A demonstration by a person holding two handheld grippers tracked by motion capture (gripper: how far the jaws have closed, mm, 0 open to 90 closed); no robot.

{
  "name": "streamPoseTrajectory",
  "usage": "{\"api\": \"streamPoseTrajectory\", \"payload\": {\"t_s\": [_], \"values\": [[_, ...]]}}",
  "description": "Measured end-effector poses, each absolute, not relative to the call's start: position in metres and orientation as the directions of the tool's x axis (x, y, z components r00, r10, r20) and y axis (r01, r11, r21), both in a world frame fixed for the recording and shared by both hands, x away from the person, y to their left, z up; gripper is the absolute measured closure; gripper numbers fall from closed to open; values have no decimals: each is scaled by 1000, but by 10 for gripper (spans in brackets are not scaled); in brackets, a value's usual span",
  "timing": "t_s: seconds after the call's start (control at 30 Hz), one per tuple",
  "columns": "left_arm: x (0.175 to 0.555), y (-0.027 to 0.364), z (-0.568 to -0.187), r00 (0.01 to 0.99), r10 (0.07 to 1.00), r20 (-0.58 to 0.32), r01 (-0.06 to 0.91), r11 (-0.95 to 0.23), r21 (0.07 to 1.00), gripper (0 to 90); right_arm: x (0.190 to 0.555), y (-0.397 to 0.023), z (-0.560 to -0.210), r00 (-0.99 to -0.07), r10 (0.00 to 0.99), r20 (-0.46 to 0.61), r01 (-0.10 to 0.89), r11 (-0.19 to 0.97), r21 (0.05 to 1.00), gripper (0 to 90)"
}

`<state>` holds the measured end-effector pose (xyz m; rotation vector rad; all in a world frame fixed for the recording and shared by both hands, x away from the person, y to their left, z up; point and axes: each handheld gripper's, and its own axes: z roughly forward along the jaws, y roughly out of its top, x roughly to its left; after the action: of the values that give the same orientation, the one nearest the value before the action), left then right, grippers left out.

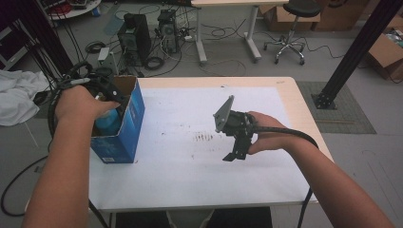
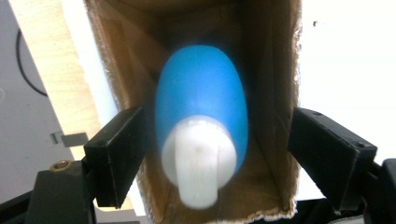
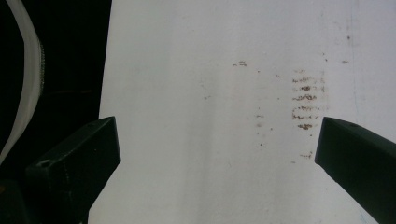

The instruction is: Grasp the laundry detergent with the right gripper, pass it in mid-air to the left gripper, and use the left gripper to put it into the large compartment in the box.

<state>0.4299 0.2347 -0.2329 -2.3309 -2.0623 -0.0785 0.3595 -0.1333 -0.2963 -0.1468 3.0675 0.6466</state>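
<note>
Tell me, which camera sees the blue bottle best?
The left gripper view: the blue bottle fills its middle, white cap toward the camera, inside the box. The high view catches just a bit of blue under the hand.

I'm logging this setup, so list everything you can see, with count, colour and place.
Bottle: one, blue with white cap, inside the box.
Box: one, blue cardboard, open top, table's left edge.
Table: one, white sheet over wood, faint brown marks mid-sheet.
Computer towers: two, black, floor beyond.
Stool: one, black, floor beyond.
Left gripper: one, black, fingers apart beside the bottle, not pressing.
Right gripper: one, black, open above the sheet.
</note>
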Motion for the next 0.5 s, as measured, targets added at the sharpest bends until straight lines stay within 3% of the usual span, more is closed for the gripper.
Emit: {"api": "streamPoseTrajectory", "payload": {"t_s": [0.5], "values": [[420, 224, -194, 181, 982, 52, 982, -183, 51, 151, 357, -134, -292, -996, -90, -27, -94, 916, 390, 0]]}}
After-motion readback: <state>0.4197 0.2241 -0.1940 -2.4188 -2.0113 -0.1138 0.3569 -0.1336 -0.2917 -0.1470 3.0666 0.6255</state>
